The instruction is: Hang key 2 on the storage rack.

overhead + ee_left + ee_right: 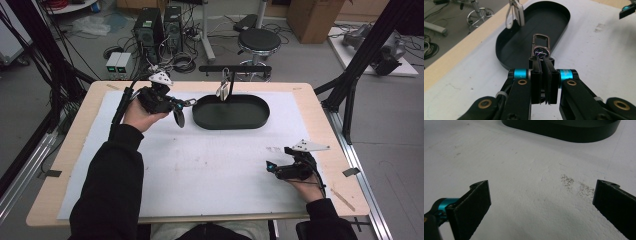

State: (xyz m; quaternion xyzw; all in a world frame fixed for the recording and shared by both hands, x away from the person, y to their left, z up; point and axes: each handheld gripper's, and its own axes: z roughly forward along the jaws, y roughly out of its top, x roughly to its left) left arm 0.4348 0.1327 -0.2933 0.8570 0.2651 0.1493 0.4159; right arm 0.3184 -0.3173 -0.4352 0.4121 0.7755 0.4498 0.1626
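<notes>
The left gripper (184, 104), held above the tabletop (210, 165), clamps a keychain (541, 48) beside the tray (231, 113); the right gripper (271, 167) rests low, jaws wide.

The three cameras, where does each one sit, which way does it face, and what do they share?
High view: above the person's side, looking forward and down on the table; both forearms, the left gripper and the right gripper show.
Left gripper view: rides the left gripper, looking along its jaws, shut on a keychain, toward the black tray.
Right gripper view: rides the right gripper, low over the white mat, jaws wide apart.
Shared: the black tray appears in all three views.
</notes>
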